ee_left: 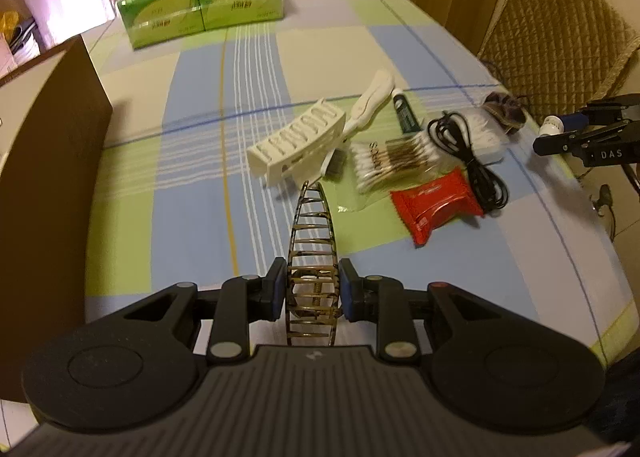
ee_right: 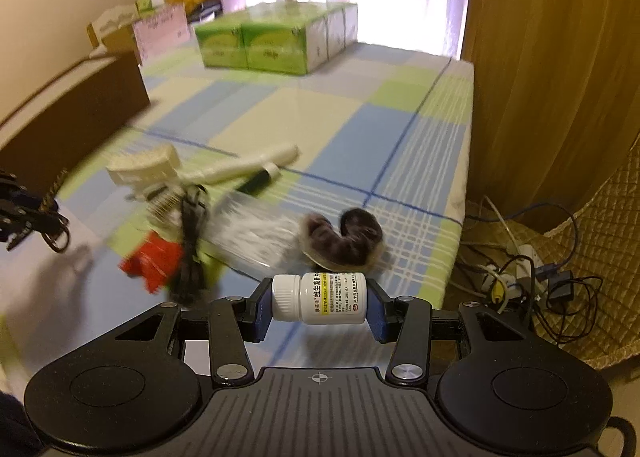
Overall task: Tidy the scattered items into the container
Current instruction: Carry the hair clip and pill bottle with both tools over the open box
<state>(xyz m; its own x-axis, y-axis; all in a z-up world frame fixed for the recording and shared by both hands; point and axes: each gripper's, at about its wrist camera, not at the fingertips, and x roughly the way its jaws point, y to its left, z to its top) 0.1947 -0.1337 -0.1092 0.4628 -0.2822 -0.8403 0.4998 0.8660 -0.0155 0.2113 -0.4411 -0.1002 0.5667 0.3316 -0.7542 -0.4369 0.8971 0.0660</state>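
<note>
A checked cloth in blue, green and cream covers the tabletop (ee_left: pixel 248 105), which runs long and bare down its middle toward a bright curtained window. At the far end a green multipack of tissue boxes (ee_left: pixel 202 3) sits near the edge. A brown box (ee_left: pixel 52 161) stands at the left side, its wall rising above the cloth; its inside is out of sight. On the right the cloth drops off at a straight edge beside a wooden panel (ee_right: pixel 540 77), with a quilted chair (ee_left: pixel 556 41) and a tangle of cables (ee_right: pixel 532 277) on the floor beyond.

The scattered things lie bunched toward the right-hand near quarter: a white slotted clip (ee_left: pixel 296 137), a white brush (ee_left: pixel 370 103), a dark tube (ee_left: pixel 408 113), a bag of cotton buds (ee_left: pixel 394 161), a coiled black cable (ee_left: pixel 468 161), a red packet (ee_left: pixel 436 205) and a dark furry hair band (ee_right: pixel 348 237) closest to the right edge. Open cloth spreads to the left of the pile and in front of it.

The left tongs (ee_left: pixel 313 291) are clamped on a brown striped hair claw (ee_left: pixel 312 257), held clear above the cloth and pointing at the pile. The right tongs (ee_right: pixel 318 299) grip a white pill bottle (ee_right: pixel 320 297) lying crosswise between the pads, cap to the left, near the right edge.
</note>
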